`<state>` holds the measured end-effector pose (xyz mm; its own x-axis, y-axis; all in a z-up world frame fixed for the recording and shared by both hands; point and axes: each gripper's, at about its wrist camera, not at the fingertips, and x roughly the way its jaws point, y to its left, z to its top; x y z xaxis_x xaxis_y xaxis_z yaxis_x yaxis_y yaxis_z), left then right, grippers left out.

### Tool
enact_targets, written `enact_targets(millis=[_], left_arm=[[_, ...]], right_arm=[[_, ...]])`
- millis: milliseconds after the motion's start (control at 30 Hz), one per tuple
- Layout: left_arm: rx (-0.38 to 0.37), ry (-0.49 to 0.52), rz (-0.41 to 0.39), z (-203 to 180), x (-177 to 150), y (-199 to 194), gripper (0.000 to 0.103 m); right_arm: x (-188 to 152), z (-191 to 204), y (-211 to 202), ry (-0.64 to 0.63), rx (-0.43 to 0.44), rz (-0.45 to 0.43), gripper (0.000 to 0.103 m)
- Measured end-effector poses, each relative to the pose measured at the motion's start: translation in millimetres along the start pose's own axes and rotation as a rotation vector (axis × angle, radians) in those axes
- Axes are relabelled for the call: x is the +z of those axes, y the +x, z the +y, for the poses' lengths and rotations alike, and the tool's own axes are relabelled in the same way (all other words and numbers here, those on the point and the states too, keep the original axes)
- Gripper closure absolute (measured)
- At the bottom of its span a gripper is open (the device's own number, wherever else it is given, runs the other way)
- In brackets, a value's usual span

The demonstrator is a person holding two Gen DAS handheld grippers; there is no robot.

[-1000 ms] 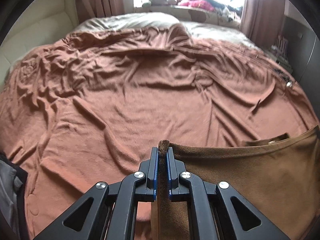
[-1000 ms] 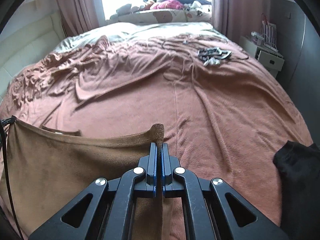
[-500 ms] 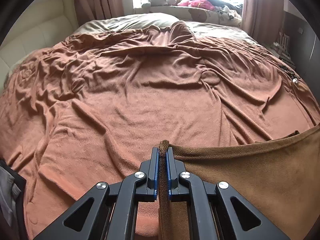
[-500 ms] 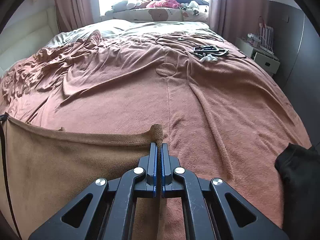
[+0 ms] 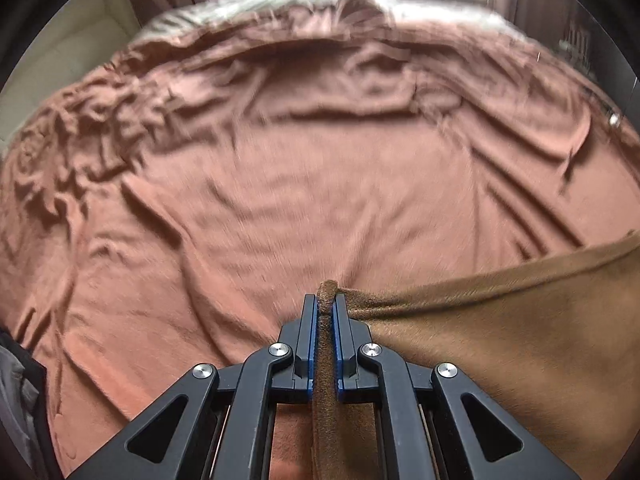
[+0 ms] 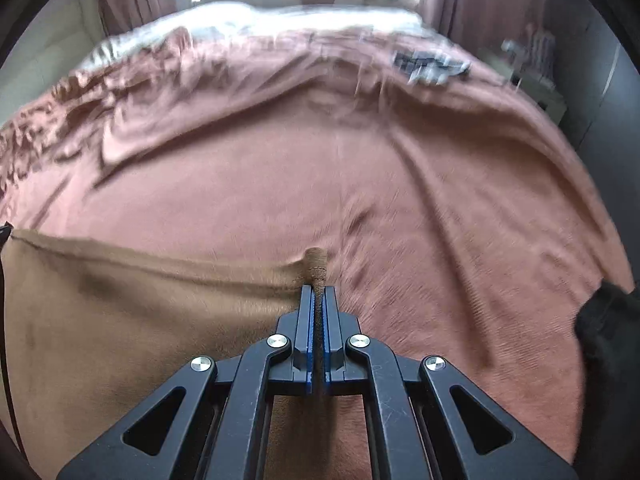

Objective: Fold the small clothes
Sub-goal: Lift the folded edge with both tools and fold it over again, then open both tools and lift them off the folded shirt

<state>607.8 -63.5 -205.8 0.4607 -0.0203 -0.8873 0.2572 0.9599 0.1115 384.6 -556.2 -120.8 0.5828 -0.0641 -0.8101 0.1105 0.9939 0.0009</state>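
Note:
A brown cloth (image 5: 500, 340) hangs stretched between my two grippers just above the rust-coloured bedspread (image 5: 320, 184). My left gripper (image 5: 327, 300) pinches the cloth's left top corner; its jaws are opening slightly, with the corner still between the pads. In the right wrist view the same brown cloth (image 6: 140, 312) spreads to the left, and my right gripper (image 6: 318, 290) is shut on its right top corner. The cloth's top edge runs taut from one gripper to the other. Its lower part is hidden below both views.
A black garment (image 6: 608, 340) lies at the bed's right edge. Some dark and white items (image 6: 432, 66) rest far back on the bedspread (image 6: 360, 184). A grey and black piece of clothing (image 5: 16, 400) shows at the left edge. Curtains and a window stand beyond the bed.
Both grippers have sunk toward the bed and tipped further down, carrying the brown cloth with them. The bedspread now looks closer and blurred. Both corners stay pinched.

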Motion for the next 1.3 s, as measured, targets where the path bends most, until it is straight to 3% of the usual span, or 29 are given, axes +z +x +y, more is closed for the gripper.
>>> enact_targets(millis=[67,200,233,300,333,367,500,867,1300], left_arm=[[-0.008,-0.01,-0.006,2,-1,-1,0.09],[-0.011,-0.052,0.019,15,-4,-15,0.069],[-0.015,-0.057,0.012,19,-6,-21,0.067],[-0.028,-0.075,0.002,26,-13,-34,0.051],[-0.046,-0.085,-0.005,30,-17,-42,0.048],[-0.057,-0.087,-0.01,31,-20,-48,0.043],[-0.077,-0.096,-0.028,38,-39,-79,0.037],[-0.148,-0.149,-0.109,46,-115,-154,0.035],[-0.225,-0.216,-0.182,45,-181,-205,0.035]], right_arm=[[3,0,-2,-0.008,-0.001,-0.004,0.103],[3,-6,-12,0.014,0.02,0.031,0.099],[2,-8,-16,0.019,0.021,0.029,0.091],[0,-13,-29,0.037,0.036,0.014,0.063],[-1,-14,-36,0.045,0.045,0.007,0.036],[-5,-16,-46,0.051,0.049,-0.011,0.025],[-22,-19,-76,0.074,0.088,-0.025,0.025],[-82,-32,-158,0.106,0.147,-0.076,0.025],[-152,-40,-216,0.202,0.189,-0.103,0.025]])
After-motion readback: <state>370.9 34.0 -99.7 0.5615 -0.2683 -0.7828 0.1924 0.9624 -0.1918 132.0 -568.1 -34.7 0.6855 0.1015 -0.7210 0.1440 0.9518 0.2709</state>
